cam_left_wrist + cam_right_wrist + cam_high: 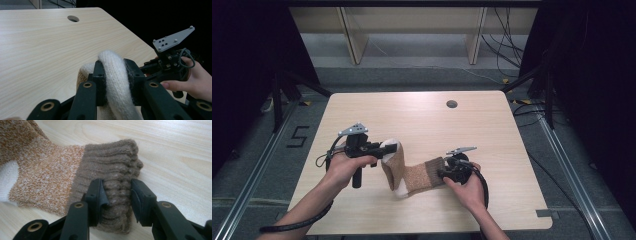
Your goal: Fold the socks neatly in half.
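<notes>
A knitted sock (412, 172) lies bent on the wooden table (412, 115); it is orange-brown with a white toe, a white heel and a dark brown ribbed cuff. My left gripper (384, 150) is shut on the white toe (110, 60), which bulges up between the jaws and is lifted a little off the table. My right gripper (443, 172) is shut on the ribbed cuff (112, 162), bunching it between its pads (98, 192) low at the tabletop. In the left gripper view the right gripper (150, 68) and its hand sit just beyond the toe.
A round cable hole (452, 104) sits near the table's far edge. Bare wood surrounds the sock on all sides. Shelving legs and loose cables stand on the floor behind the table, with dark stands at both sides.
</notes>
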{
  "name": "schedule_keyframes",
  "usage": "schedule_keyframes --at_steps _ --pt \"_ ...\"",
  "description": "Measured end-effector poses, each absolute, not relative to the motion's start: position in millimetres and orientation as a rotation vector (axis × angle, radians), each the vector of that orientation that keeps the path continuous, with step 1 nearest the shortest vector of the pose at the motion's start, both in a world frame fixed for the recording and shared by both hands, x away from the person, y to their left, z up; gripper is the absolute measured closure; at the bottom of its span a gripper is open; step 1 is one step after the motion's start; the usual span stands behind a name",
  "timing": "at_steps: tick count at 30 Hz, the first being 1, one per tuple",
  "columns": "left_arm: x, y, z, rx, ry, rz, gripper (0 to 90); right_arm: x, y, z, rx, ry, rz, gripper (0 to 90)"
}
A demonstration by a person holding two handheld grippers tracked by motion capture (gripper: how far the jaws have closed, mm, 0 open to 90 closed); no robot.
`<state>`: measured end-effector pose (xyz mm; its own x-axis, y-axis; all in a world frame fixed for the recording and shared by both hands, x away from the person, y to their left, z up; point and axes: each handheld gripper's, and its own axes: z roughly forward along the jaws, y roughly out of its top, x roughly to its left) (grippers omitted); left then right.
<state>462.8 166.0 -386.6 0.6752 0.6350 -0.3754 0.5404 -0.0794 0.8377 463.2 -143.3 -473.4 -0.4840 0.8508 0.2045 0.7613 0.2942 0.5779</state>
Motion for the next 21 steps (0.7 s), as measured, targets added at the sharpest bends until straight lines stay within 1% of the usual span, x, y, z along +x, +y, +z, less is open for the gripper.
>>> schedule_keyframes --at_steps 21 --pt "463.9 142.2 -385.1 1.770 0.919 0.097 73.3 461.3 -134.3 -474.5 1.502 2.413 0.974 62.6"
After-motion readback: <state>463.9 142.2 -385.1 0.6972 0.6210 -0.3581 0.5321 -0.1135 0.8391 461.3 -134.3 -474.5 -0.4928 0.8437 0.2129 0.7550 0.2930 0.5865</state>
